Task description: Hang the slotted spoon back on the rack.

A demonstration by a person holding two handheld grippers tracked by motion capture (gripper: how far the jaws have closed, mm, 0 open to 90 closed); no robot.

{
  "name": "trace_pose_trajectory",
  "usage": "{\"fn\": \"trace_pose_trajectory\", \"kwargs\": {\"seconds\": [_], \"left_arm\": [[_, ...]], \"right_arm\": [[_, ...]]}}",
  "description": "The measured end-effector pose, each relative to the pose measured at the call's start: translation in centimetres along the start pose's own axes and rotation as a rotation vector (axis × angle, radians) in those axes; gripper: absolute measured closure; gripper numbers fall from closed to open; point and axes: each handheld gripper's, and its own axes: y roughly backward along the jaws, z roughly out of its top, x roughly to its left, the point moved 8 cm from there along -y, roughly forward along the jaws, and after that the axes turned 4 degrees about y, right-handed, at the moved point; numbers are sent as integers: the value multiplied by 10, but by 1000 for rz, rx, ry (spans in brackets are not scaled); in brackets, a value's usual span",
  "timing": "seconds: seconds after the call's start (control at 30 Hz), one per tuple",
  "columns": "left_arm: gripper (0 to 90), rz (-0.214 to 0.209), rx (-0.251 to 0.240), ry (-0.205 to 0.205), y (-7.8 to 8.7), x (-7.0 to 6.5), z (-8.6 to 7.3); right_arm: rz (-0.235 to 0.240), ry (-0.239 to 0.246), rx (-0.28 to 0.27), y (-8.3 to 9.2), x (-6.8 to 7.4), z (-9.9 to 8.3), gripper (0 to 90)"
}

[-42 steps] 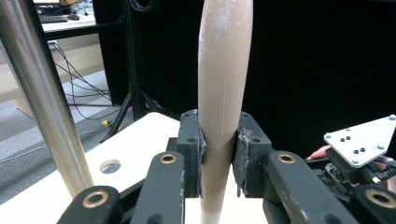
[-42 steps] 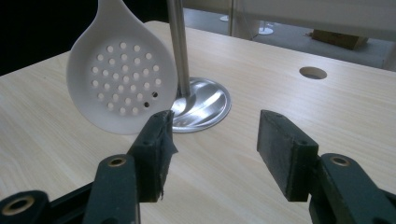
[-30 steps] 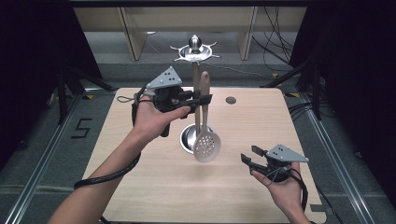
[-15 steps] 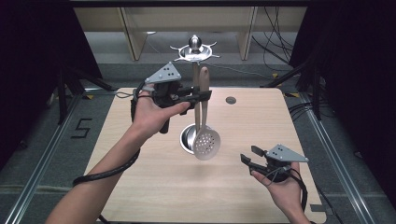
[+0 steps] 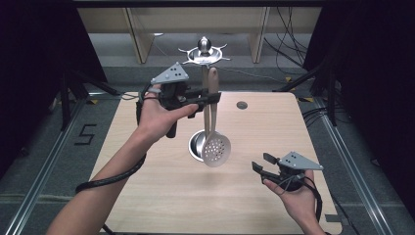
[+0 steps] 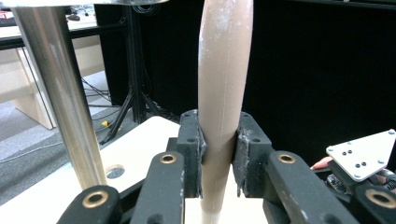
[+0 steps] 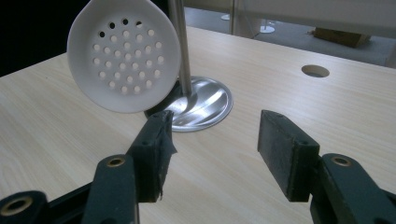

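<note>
Wooden and pale brown, the handle of a skimmer spoon is pinched between the two black jaws of the left gripper, whose pads press on it from both sides in the left gripper view. The spoon hangs upright from that grip, handle up, its round white perforated bowl down low above the light wooden counter and not touching it. Just beside the handle stands the shiny metal pole of a utensil stand; the pole rises from a round metal base set on the counter and ends in a crown of hooks at the top. In the high view the top of the handle sits just under that crown, close to the pole; whether it touches a hook cannot be told. The bowl hangs in front of the base, partly covering it in the high view. The left hand holds its gripper raised and level, pointing across toward the pole. The right gripper rests low near the right front corner of the counter, well apart from the spoon, its jaws spread wide with nothing between them, pointing toward the base and the perforated bowl. A small round hole lies in the counter beyond the stand
</note>
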Motion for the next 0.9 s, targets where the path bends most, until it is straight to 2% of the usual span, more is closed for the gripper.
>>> {"fn": "trace_pose_trajectory", "kwargs": {"seconds": [0.9], "left_arm": [[738,8,-4,40,2,10,1]], "right_arm": [[7,-9,12,0,1,-1,454]]}}
